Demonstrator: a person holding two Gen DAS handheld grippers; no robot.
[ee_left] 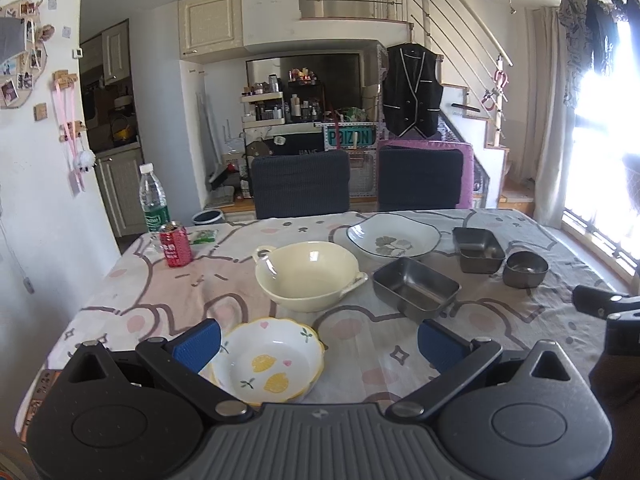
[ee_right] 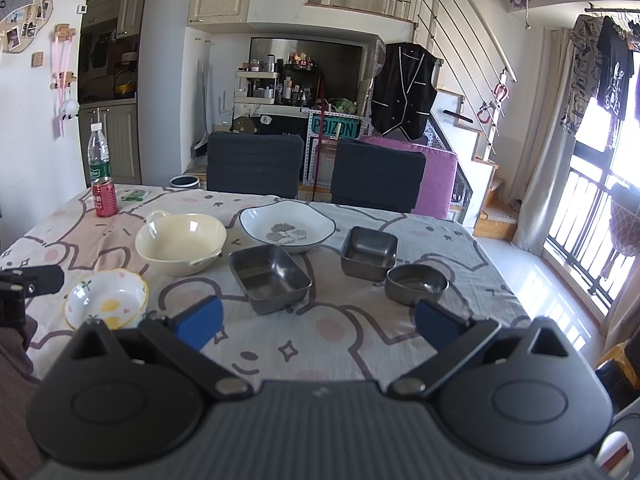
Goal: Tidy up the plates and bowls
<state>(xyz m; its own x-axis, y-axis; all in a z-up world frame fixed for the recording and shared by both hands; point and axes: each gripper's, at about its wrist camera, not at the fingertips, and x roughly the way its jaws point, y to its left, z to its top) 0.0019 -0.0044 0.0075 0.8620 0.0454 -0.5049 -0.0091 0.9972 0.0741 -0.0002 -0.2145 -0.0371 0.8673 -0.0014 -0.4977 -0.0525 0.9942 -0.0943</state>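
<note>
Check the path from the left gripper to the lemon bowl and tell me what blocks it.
Nothing visible blocks it. The left gripper is open, and the lemon bowl sits on the tablecloth just ahead, toward its left finger. The cream bowl stands beyond, out of the way.

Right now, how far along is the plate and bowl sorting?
Nothing looks done: the lemon bowl, cream bowl, leaf plate, metal tray, square metal dish and round metal bowl each sit apart on the tablecloth, none stacked. In hand: nothing; the left claw and right claw are open and empty. All the stacking remains.
</note>
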